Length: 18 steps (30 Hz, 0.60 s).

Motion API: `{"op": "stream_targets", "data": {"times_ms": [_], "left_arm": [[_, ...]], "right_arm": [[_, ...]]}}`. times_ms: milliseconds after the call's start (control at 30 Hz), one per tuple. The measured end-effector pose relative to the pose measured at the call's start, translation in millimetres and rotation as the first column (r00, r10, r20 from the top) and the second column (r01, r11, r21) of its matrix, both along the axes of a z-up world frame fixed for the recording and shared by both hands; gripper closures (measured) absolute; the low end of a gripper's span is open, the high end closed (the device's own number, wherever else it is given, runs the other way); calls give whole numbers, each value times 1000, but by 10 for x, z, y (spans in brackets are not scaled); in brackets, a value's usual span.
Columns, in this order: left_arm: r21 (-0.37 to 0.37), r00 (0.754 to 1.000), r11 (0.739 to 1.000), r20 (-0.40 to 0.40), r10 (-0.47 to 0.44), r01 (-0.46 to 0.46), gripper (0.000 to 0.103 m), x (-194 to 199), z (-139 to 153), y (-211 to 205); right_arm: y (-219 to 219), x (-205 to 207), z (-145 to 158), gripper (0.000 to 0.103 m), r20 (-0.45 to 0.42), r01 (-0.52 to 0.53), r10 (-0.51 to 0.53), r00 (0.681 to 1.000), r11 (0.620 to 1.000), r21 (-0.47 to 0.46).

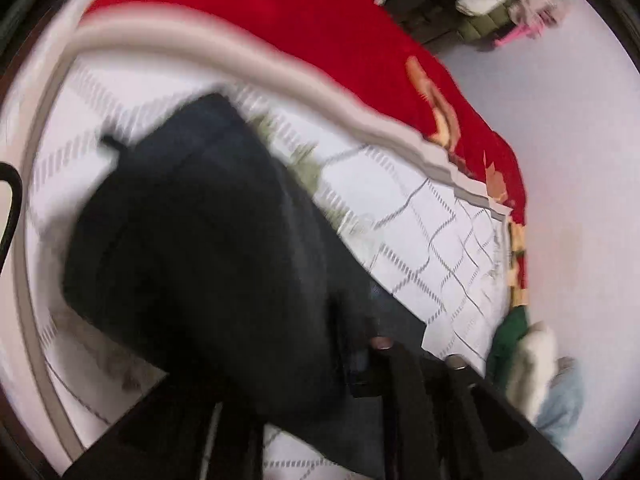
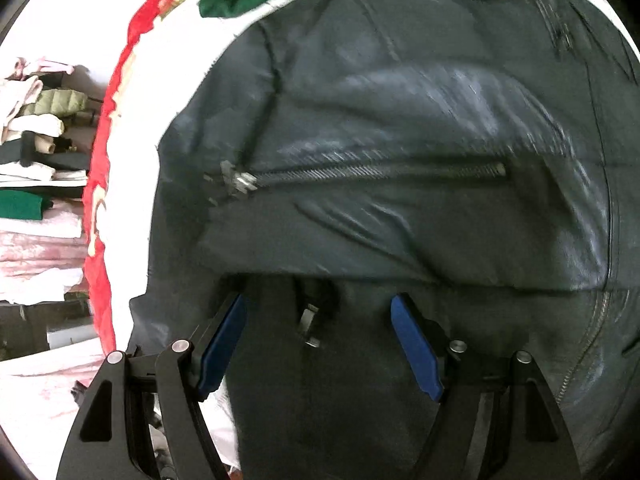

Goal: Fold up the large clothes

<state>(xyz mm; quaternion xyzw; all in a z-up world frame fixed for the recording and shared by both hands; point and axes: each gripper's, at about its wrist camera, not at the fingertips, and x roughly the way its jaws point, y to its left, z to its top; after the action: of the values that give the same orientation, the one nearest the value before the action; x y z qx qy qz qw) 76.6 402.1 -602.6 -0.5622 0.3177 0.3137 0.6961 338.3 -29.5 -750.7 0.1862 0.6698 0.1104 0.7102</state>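
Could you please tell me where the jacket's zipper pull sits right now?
In the right wrist view, the zipper pull lies left of centre on the dark leather jacket, above the open right gripper.

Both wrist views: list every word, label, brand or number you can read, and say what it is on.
No readable text in either view.
Dark leather jacket: no visible label; its zipper shows no marking.
Red cloth: yellow shapes along its edge, too blurred to tell whether they are letters.
Quilted white cover: pattern only.

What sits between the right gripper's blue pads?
In the right wrist view, dark leather jacket with a small metal zipper pull lies between the open right gripper's pads.
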Motion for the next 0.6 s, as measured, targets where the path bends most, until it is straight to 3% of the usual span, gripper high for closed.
{"op": "stream_targets", "data": {"times_ms": [200, 267, 367, 433, 500, 600], "left_arm": [[131, 998, 990, -21, -55, 57, 99, 184, 439, 196], [165, 996, 983, -27, -81, 84, 99, 268, 557, 208], [204, 991, 970, -40, -129, 135, 99, 421, 689, 178], [243, 982, 952, -64, -178, 188, 99, 540, 805, 105], [306, 965, 916, -100, -242, 261, 99, 700, 968, -7], [398, 929, 840, -142, -341, 369, 99, 984, 1223, -232]], "right_arm": [[323, 226, 270, 27, 105, 1, 4, 994, 999, -54], [470, 361, 183, 27, 90, 14, -8, 996, 998, -65], [731, 568, -193, 26, -12, -12, 11, 1000, 997, -81], [785, 646, -259, 25, -40, -18, 14, 999, 994, -105], [717, 678, -207, 25, -50, -5, 3, 999, 999, -45], [421, 649, -7, 25, -43, 20, -20, 999, 1000, 17]]}}
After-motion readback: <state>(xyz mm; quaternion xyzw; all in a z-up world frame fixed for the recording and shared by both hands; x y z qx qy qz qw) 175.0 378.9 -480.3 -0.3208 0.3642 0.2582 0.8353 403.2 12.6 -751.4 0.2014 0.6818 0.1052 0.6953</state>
